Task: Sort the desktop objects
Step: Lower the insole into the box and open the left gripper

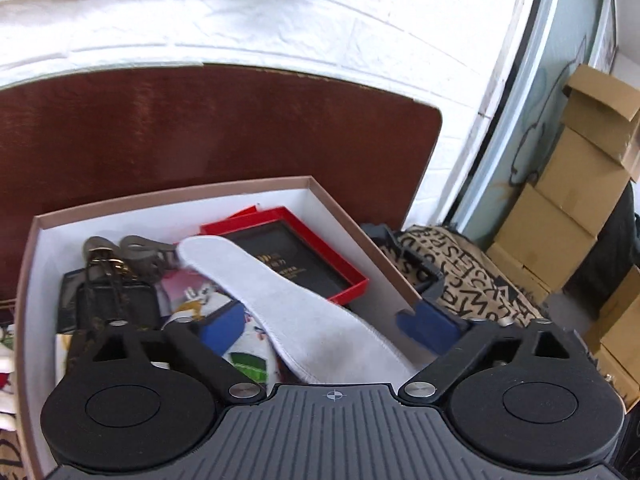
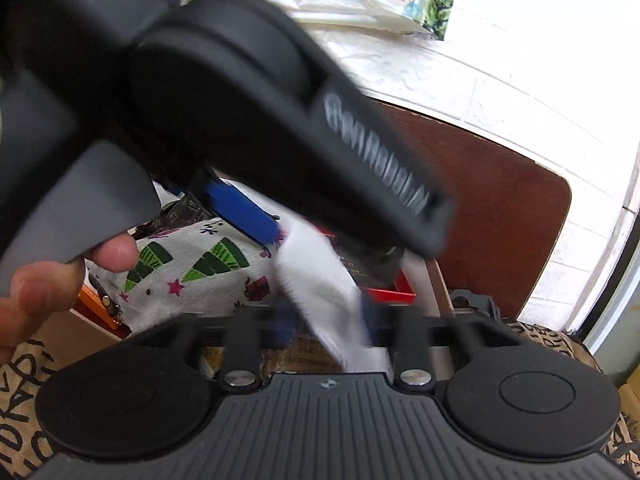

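The cardboard box [image 1: 224,192], white-lined and standing on a dark red-brown tabletop [image 1: 200,128], serves as the collecting bin for the sorting and already looks crowded. A white shoe insole [image 1: 288,300] lies diagonally across its contents, one end propped on the red tray [image 1: 304,256] with a dark insert, the other reaching toward the near wall. Both tools frame it: the left gripper [image 1: 324,320] stands spread wide, its blue fingertips [image 1: 432,320] clear of the insole; the right gripper [image 2: 326,316], blurred, likewise appears parted, with the insole [image 2: 320,280] between its tips and no pad visibly pressing. The step is judged to be the release of the insole into the box; the next move calls for both tools to withdraw without snagging it. A tree-printed cloth [image 2: 200,268], grey clips [image 1: 136,252] and a dark pouch [image 1: 116,300] crowd the remaining space. The left tool's body [image 2: 224,92], held by a hand [image 2: 48,280], obstructs much of the right view.
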`<state>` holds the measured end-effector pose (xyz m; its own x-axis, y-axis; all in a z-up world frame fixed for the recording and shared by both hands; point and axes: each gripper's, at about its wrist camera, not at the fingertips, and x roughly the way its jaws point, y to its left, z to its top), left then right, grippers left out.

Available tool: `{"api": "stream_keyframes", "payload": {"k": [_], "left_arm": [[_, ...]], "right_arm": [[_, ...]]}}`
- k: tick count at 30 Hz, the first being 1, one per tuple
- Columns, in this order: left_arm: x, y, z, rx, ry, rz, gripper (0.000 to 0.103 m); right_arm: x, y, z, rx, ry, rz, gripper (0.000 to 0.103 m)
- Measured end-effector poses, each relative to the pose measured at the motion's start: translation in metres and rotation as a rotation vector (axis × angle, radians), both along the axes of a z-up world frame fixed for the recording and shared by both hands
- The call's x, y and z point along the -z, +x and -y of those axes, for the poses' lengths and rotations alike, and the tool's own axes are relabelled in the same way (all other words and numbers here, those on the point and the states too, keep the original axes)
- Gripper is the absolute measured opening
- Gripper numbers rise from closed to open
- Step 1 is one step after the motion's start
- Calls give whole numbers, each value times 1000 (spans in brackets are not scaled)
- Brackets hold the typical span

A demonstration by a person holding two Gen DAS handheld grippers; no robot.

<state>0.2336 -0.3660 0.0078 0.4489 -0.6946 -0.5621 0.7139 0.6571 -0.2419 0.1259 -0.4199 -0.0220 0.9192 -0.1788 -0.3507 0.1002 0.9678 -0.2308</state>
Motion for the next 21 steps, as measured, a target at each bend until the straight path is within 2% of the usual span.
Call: {"api": "stream_keyframes", "payload": {"k": [5,8,14,20,21], "left_arm": [[-6,-14,-18,-16,-8,-3,103],[-5,-28,-27,-22,1,14,103],[-4,-62,-47,-94,65,118,103],[-6,-90,-70,-150,77,187,103],[-7,-94,-74,-153,81,194,103]], "right_arm": [[0,-13,-15,8,-56,52,102],[-3,-20,-21,3,-45,48,102],[-7,-41,-35,-1,21,46,103],[-9,-68,-52,-7,85,48,103],[-12,-75,-43,-7,90,49,103]]}}
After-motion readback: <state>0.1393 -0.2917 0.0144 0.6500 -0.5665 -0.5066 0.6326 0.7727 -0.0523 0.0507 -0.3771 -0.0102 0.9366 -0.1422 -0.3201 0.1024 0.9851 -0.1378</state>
